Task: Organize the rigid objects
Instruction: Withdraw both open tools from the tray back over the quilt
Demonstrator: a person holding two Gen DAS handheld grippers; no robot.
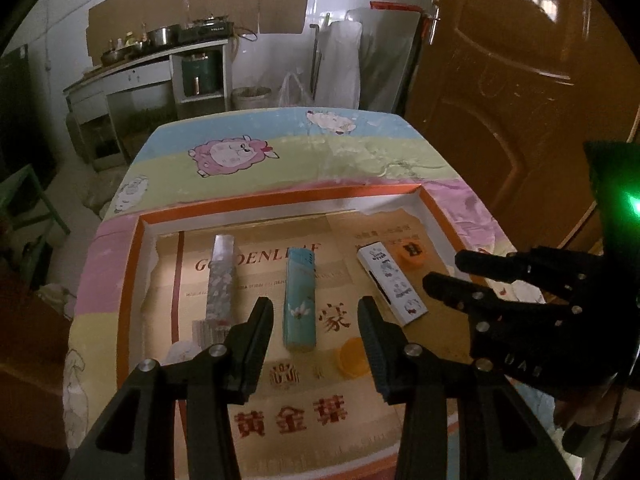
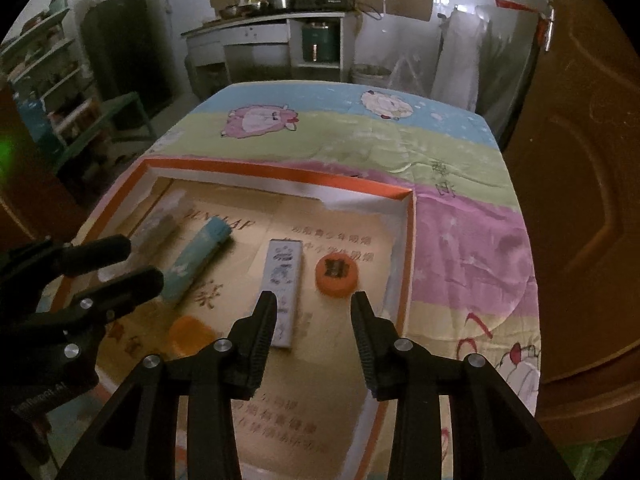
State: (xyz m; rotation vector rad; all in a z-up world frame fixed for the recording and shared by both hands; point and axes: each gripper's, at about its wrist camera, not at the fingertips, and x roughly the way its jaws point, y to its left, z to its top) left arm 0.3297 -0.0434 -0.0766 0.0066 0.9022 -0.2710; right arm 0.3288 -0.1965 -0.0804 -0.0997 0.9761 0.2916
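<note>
Three slim boxes lie side by side in the orange-rimmed tray (image 1: 134,280), sorted: grey (image 1: 220,276), teal (image 1: 300,300), white (image 1: 392,284); left tongs (image 1: 316,312) and right tongs (image 2: 314,304) hang spread and empty above it

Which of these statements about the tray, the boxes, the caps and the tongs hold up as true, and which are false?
1. Three long boxes lie inside the orange-rimmed tray. True: a grey box, a blue box and a white box.
2. The left tongs grip the blue box. False: they are open above it, holding nothing.
3. The orange cap lies right of the white box. True.
4. The right tongs hold the orange cap. False: they are open and empty.
5. The yellow cap is stacked on the blue box. False: it lies on the tray floor beside it.
</note>
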